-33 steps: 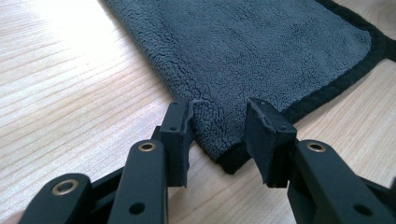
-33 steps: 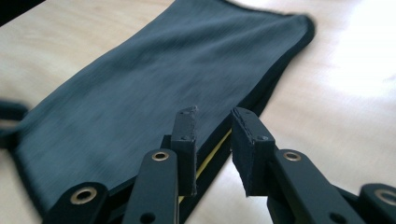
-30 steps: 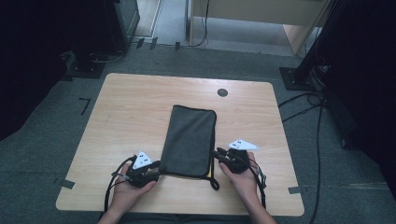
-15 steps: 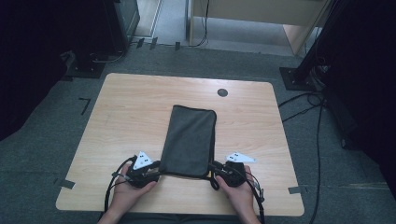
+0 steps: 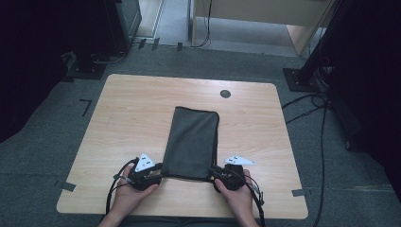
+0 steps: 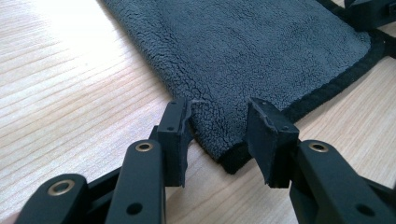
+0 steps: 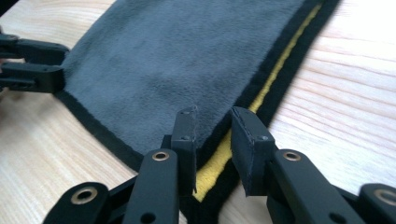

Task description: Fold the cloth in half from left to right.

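Grey fleece cloth [image 5: 191, 142], lower centre of the high view: soft, light, floppy. Left gripper [image 6: 219, 135] and right gripper [image 7: 212, 135] straddle its near corners, jaws unclosed; pinch there.

Cloth [image 6: 261, 51] cut off at top edge

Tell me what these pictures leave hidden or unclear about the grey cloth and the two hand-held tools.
- High view: the folded grey cloth hides its underside and the table beneath it.
- High view: the jaws of the left gripper and right gripper are too small and dark to tell whether they pinch the cloth's near corners.
- Right gripper view: the yellow layer shows as a strip; the top fold covers the rest.
- Left gripper view: the frame's edges cut off the cloth's far end.
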Demonstrator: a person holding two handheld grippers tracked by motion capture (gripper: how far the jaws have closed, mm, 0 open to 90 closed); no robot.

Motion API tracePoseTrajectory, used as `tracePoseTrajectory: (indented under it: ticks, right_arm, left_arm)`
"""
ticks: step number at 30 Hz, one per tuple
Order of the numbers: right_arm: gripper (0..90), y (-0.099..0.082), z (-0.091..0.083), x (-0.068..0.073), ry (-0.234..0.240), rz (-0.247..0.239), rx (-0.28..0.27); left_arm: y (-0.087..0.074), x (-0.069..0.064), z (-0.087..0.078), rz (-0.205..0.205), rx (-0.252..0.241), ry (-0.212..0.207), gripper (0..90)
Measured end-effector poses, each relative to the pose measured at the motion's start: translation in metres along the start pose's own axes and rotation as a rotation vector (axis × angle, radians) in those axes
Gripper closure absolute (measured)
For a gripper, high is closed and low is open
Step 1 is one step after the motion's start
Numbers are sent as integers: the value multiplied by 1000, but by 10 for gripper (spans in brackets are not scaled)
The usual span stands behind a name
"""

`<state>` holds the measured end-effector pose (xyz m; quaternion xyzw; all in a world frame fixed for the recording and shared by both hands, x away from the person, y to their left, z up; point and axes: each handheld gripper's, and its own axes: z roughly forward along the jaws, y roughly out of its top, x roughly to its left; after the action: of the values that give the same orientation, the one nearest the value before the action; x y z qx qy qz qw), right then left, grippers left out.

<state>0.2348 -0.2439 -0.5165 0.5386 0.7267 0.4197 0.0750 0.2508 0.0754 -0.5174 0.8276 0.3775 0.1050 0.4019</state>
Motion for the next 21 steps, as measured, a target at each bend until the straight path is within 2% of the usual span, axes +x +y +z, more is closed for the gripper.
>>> tracePoseTrajectory:
  ticks: [6, 8, 10, 13, 17, 21]
  right_arm:
    - [708, -1, -1, 0, -7, 9, -3]
    - [719, -1, -1, 1, -11, -4, -1]
    - [752, -1, 1, 2, -12, -20, 0]
    - [879, 0, 2, 3, -18, -57, 10]
    - [897, 1, 1, 4, -19, -82, 13]
    - [897, 3, -6, 2, -1, -51, 0]
  left_arm:
    - [0, 0, 0, 2, 1, 1, 594]
    - [0, 0, 0, 2, 1, 1, 594]
    - [0, 0, 0, 4, 0, 2, 594]
    - [0, -1, 0, 6, -1, 2, 589]
    - [0, -1, 0, 8, 1, 5, 564]
    - [0, -2, -1, 21, -8, 14, 523]
